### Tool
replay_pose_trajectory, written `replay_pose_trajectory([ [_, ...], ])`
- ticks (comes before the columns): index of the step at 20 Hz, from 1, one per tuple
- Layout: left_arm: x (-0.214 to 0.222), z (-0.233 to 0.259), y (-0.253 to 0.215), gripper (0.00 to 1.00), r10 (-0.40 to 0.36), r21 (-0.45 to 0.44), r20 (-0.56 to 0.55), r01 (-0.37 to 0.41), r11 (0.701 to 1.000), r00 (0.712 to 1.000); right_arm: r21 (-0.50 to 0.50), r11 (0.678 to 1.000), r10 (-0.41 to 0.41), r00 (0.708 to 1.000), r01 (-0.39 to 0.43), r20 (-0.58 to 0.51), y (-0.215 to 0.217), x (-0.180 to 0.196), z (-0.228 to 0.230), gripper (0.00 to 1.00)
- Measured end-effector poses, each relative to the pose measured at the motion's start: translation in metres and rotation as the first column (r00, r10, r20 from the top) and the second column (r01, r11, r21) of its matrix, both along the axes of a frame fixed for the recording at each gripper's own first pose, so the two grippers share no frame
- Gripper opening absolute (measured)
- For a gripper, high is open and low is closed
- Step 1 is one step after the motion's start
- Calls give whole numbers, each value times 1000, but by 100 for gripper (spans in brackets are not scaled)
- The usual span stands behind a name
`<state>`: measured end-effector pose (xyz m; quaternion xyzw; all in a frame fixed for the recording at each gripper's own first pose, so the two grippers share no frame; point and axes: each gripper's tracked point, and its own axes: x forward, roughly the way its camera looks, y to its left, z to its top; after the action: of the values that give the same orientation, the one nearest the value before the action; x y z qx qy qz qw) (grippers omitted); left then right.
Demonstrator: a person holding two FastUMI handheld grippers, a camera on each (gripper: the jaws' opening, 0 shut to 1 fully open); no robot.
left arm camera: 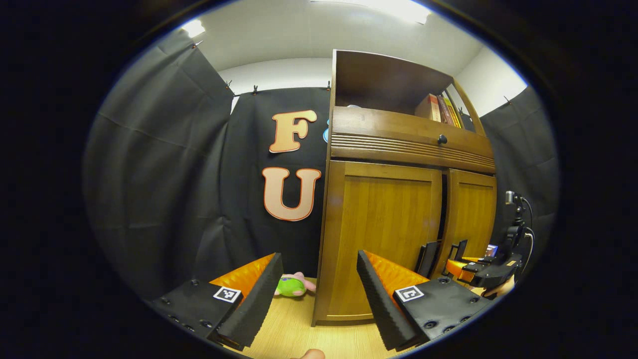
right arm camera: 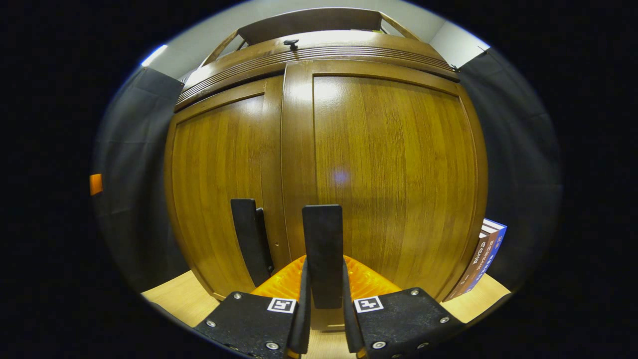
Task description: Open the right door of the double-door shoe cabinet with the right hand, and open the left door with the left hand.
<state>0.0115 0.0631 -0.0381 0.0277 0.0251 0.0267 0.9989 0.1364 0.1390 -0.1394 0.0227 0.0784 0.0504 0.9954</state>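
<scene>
Wooden right door's handle (right arm camera: 323, 249) between hand-held gripper (right arm camera: 323, 299) fingers

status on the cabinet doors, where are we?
Neither door looks swung open yet. In hand: the right gripper is closed on the right door's handle, and the right door seems barely cracked, judging by the dark gap in the left gripper view. Left: swing it out, then the left door; the left gripper is open, off the cabinet.
</scene>
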Motion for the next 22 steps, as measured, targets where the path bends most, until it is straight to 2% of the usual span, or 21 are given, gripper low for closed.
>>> replay_pose_trajectory([
  [13, -19, 13, -25, 96, -29, 7, 15, 29, 1000, 999, -21, 999, 44, 999, -43, 16, -19, -53, 5, 27],
  [22, -29, 17, -33, 96, -42, -6, 21, 42, 999, 999, -16, 999, 43, 999, -43, 26, -36, -86, 9, 27],
])
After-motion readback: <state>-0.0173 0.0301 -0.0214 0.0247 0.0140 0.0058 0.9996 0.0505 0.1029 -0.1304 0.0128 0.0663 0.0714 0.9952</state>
